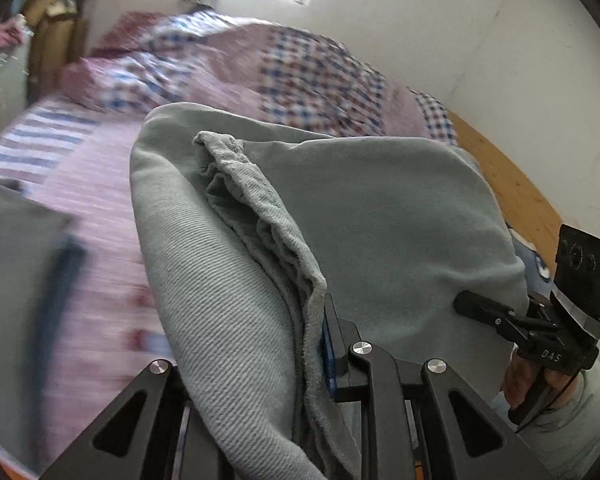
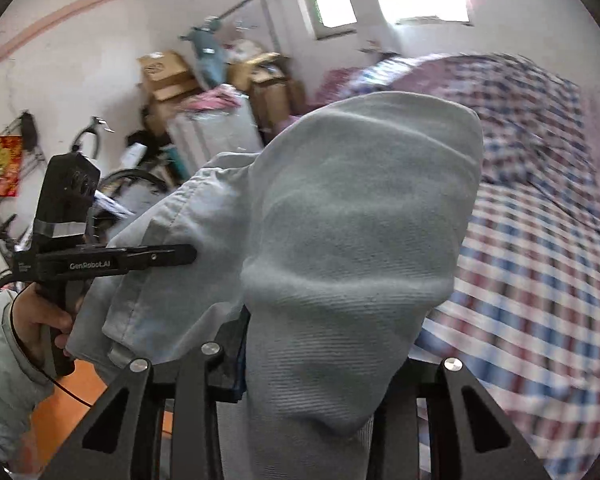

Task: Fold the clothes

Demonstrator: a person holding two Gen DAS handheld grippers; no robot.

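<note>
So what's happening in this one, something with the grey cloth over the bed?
A person holds a handheld gripper in each hand, and both are clamped on one grey-green garment. The left gripper pinches a bunched edge; the right gripper has cloth draped thickly over its jaws. The garment hangs between them in the air above the bed with its checked quilt. No fold is laid down yet.

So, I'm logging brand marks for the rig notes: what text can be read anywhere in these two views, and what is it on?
"GenRobot.AI": side of the black left gripper.
"DAS": body of the black right gripper.
Small white print left of "GenRobot.AI": too small to read.
Red and gold wall poster: too blurred to read.
</note>
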